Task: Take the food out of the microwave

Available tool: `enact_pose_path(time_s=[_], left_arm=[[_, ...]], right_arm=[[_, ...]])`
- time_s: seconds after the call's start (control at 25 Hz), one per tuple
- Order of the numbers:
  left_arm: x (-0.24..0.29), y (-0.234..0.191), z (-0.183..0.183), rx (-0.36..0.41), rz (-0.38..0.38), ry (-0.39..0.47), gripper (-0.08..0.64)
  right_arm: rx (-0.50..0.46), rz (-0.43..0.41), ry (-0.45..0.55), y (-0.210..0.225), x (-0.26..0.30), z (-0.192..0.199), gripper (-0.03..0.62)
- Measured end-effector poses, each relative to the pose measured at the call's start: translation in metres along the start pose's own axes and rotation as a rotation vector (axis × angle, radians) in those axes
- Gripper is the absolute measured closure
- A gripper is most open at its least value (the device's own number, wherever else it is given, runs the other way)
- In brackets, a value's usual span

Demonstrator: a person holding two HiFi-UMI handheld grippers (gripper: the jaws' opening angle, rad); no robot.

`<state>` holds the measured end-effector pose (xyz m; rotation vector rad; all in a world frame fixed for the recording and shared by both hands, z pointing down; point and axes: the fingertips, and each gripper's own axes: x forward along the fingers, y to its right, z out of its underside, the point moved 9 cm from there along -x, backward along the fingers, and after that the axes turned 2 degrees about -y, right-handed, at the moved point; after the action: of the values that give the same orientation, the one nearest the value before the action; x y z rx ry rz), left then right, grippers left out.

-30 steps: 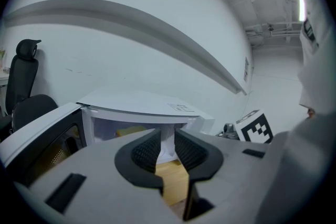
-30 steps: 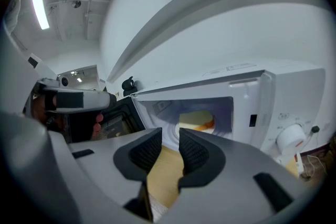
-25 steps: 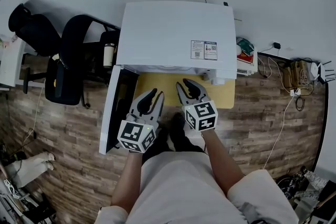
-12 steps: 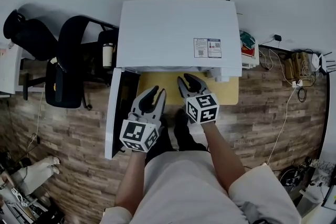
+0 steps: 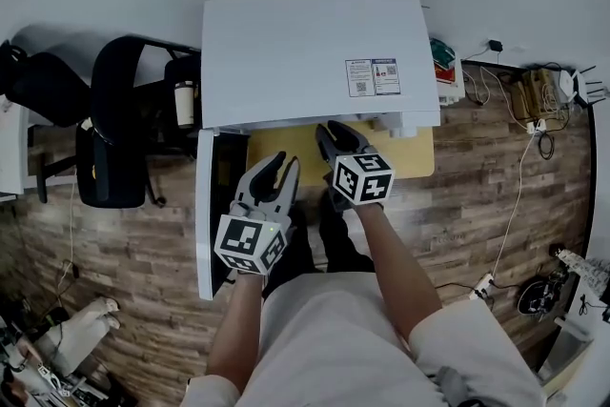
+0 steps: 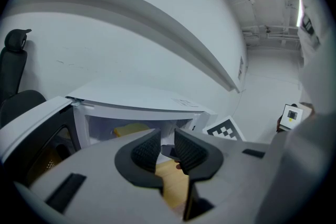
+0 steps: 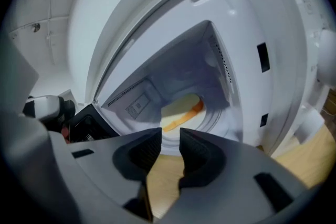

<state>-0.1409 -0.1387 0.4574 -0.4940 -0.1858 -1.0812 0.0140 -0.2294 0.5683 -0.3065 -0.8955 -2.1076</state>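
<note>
Food (image 7: 181,111): a flat, pale-yellow slab with an orange edge, lying inside the glossy white microwave (image 7: 252,34), whose door (image 5: 204,205) stands open. The right gripper (image 7: 169,140) has dipped and rolled toward the cavity, its ribbed jaws just opening wider with nothing between them, probably reaching for the food. The left gripper (image 6: 167,144) waits with its jaws apart and empty.

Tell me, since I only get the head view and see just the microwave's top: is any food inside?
Observer: Yes. The right gripper view shows yellow food with an orange edge lying on the white turntable in the microwave.
Operator: Is the right tool holding anything?
Observer: No. The right tool has its jaws apart, just opened slightly further, with nothing between them.
Operator: And the left?
Observer: The left tool is open and empty too.
</note>
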Motion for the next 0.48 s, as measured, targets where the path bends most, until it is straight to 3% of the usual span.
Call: enact_pose_path(time_s=[0.48], left_arm=[[0.006,-0.014,-0.001,0.012,0.053,-0.031,0.482]], right_arm=[[0.198,0.046,0.030,0.010,0.027,0.006,0.497]])
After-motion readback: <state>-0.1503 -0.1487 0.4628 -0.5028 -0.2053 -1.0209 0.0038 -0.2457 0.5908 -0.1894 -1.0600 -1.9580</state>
